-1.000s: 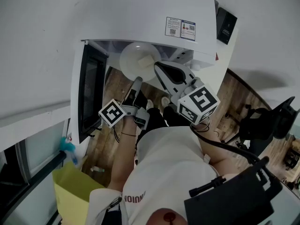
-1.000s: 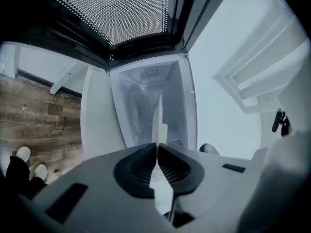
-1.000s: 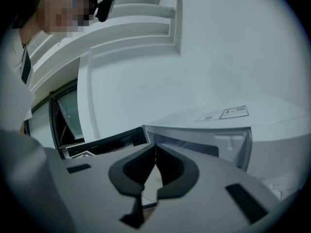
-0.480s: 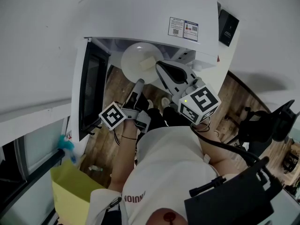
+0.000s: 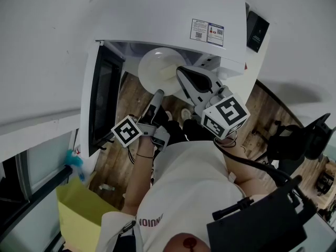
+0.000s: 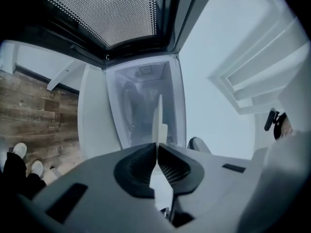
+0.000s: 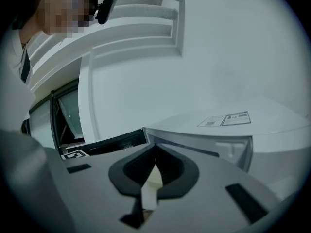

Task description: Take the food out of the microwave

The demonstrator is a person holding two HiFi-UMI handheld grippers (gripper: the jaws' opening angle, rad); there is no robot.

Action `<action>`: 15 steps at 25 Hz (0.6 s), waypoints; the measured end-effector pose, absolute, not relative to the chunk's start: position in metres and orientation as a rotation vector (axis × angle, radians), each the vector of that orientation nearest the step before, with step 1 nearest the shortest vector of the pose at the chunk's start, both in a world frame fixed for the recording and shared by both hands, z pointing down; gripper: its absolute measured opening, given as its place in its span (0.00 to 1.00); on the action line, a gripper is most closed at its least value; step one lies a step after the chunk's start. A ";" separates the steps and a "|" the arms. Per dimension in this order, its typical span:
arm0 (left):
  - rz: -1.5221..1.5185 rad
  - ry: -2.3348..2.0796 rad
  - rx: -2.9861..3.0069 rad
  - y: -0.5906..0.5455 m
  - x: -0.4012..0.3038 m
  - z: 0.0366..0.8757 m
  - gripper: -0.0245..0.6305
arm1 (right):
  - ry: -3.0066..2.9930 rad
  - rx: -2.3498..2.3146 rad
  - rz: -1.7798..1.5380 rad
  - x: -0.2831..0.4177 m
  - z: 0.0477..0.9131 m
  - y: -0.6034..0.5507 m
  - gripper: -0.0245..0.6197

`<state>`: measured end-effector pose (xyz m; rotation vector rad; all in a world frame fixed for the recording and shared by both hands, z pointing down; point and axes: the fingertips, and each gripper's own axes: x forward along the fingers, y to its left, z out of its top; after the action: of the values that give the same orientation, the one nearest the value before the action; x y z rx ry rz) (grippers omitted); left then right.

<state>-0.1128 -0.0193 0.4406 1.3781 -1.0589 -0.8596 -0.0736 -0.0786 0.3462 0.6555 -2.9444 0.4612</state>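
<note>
Evidently, with the door [image 5: 102, 101] open at 9 o'clock, the plate [image 5: 151, 66] of food [image 5: 168, 73] sits at the microwave [image 5: 168, 20] mouth, left tongs [image 6: 156, 147] clamped on its 6 o'clock rim, right tongs [image 7: 155, 152] on its 3 o'clock rim; full withdrawal remains outstanding.

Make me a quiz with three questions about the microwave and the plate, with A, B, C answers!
1. Where is the plate?
A. on the floor
B. at the microwave's open front
C. on top of the microwave

2. What colour is the plate?
A. red
B. white
C. green

3. How is the microwave door?
A. swung open
B. shut
C. taken off

Answers:
1 B: the left hand-held gripper and right hand-held gripper pinch its rim at the opening.
2 B: it looks white in the head view.
3 A: the door stands out beside the opening.
</note>
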 end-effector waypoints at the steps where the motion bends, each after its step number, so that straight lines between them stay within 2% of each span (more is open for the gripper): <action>1: -0.857 -1.058 1.379 -0.018 -0.112 0.440 0.07 | -2.945 0.654 0.456 -0.073 0.345 -0.079 0.07; 15: -0.848 -1.053 1.409 -0.005 -0.115 0.429 0.07 | -2.954 0.686 0.427 -0.066 0.339 -0.086 0.07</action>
<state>-0.1150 -0.0049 0.4287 1.4086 -1.0529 -0.8481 -0.0657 -0.0858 0.3392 0.6863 -2.9536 0.4272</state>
